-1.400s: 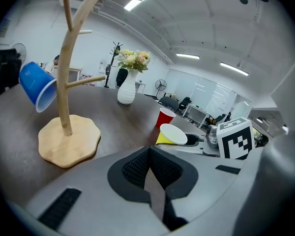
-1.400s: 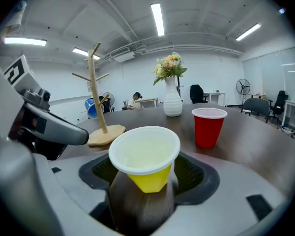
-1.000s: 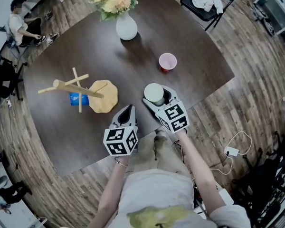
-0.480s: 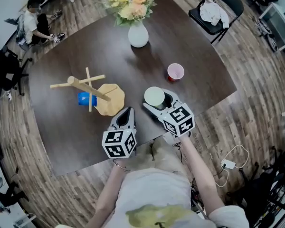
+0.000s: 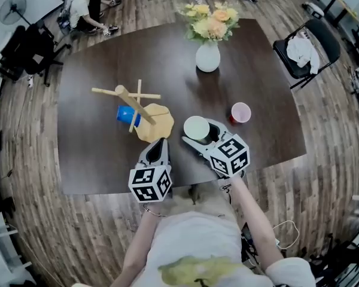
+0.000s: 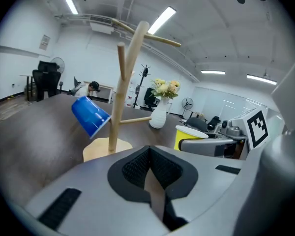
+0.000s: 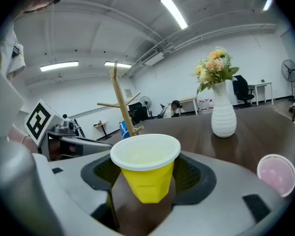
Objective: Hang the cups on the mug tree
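**Yellow cup brought nearer to the mug tree, not yet hung**

During the last second the right gripper [image 5: 198, 132] has kept its jaws wide around the yellow cup [image 5: 196, 127], and the grip looks the same as before. Both dark pads lie against the cup's sides, and the cup stands upright between them with its mouth up.

What has changed is mostly the position. In the head view the whole table [image 5: 107, 58] has turned and slid in the frame. The mug tree [image 5: 133, 100] now appears nearer to the two grippers than it did a second ago. Part of this may be only the movement of the head, so it cannot be told surely how far the cup itself has travelled.

The left gripper [image 5: 160, 143] has its jaws pressed together with nothing between them. It has stayed just beside the right one and points toward the tree.

For the task this means the following. One blue cup [image 5: 125, 114] already hangs tilted on a lower peg of the tree. The yellow cup is in the grip and near the tree, but apart from every peg, so the hanging step is not yet done. It probably must be tipped over so that its mouth can slip onto a free peg. The pink cup [image 5: 240, 112] stands on the table to the right of the held cup and waits for its turn
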Demonstrator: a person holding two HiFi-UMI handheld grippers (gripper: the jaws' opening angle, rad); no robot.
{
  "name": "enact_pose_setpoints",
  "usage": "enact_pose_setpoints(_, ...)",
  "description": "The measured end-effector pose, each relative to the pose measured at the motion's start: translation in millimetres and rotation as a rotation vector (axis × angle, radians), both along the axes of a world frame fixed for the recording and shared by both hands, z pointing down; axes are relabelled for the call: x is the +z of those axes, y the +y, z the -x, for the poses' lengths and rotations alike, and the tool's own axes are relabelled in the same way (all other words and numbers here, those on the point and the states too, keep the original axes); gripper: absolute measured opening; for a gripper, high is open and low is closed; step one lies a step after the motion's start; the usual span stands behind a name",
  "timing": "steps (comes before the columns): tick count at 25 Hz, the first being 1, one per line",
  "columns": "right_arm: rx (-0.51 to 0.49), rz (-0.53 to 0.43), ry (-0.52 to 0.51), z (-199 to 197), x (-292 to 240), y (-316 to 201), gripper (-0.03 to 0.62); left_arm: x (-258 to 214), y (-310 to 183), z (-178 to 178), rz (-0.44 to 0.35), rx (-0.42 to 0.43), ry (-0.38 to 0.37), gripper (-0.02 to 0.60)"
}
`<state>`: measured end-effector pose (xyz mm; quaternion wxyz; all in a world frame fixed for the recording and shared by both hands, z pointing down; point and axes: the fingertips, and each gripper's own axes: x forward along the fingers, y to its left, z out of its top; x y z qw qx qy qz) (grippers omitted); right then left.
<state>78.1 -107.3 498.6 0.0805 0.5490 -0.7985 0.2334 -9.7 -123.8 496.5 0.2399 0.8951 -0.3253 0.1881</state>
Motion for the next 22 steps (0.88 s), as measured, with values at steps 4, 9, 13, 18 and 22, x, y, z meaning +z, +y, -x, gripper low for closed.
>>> enact_pose_setpoints(4,-0.109,0.003,-0.046,10.1,-7.1,-8.2,0.319,-12.1,-4.4,12.2,-0.03,-0.12,0.004,0.015)
enact_pose_setpoints(9,-0.256,0.003,-0.09,29.4,-15.9,-13.6,0.319,-20.6,-2.2,29.7,-0.052,-0.272,0.007,0.015)
enact_pose_setpoints(13,-0.358,0.005,-0.173,50.4,-24.4,-16.0,0.319,-29.3,1.3,45.9,-0.079,-0.386,0.018,0.015)
enact_pose_setpoints(18,-0.47,0.008,-0.279,79.6,-39.3,-15.4,0.319,-43.6,10.0,69.3,-0.123,-0.505,0.02,0.015)
enact_pose_setpoints(22,-0.539,0.019,-0.351,104.4,-49.4,-14.2,0.318,-53.4,19.8,86.3,-0.149,-0.578,0.024,0.015)
